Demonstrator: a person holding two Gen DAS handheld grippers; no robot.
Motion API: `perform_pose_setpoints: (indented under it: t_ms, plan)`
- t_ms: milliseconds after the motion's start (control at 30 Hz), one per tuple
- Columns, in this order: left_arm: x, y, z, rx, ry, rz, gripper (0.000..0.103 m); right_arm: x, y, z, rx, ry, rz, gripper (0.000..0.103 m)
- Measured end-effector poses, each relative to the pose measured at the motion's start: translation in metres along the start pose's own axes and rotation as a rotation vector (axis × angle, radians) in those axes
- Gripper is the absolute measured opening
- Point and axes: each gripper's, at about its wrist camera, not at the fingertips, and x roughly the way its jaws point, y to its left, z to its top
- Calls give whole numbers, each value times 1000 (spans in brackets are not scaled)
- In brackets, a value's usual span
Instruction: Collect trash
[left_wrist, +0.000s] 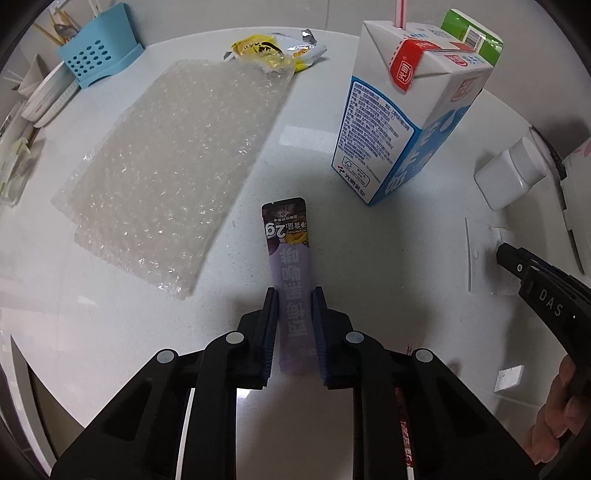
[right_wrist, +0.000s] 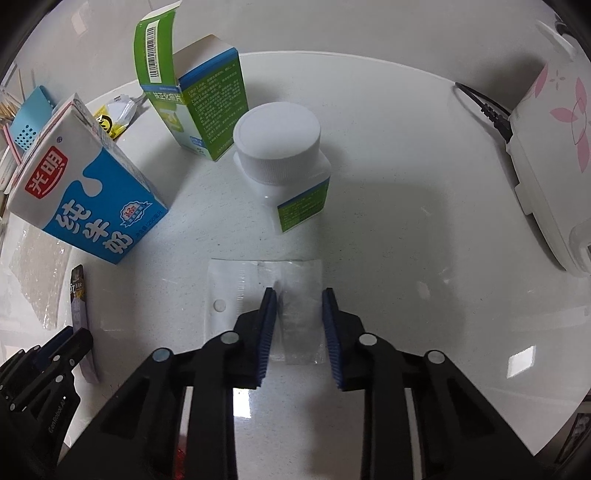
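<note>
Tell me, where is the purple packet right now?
The purple packet lies flat on the white table, between the fingers of the left gripper, with the bubble wrap left of it and the milk carton behind it to the right.

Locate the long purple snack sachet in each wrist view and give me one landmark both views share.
Left wrist view: the long purple snack sachet lies at centre, flat on the white table, its near part between the open fingers of the left gripper.
Right wrist view: the sachet is at the far left edge, running down to the left gripper.
Shared landmark: the blue-and-white milk carton.
</note>
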Motion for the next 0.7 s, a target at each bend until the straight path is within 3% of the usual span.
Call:
perform_pose_setpoints:
  t_ms: [67, 100, 167, 700]
  plan:
    - [-1, 1, -2, 0, -2, -8, 16, 0, 0, 0, -6, -3, 3, 21]
    - [-1, 1, -3, 0, -2, -13, 16, 1, -1, 0, -10, -6, 7, 12]
    - [-2, 2, -3, 2, -1, -20, 15, 1, 0, -1, -17, -8, 15, 8]
    - [-24, 10, -18, 30, -51, -83, 14, -18, -18, -9, 14, -51, 61, 3]
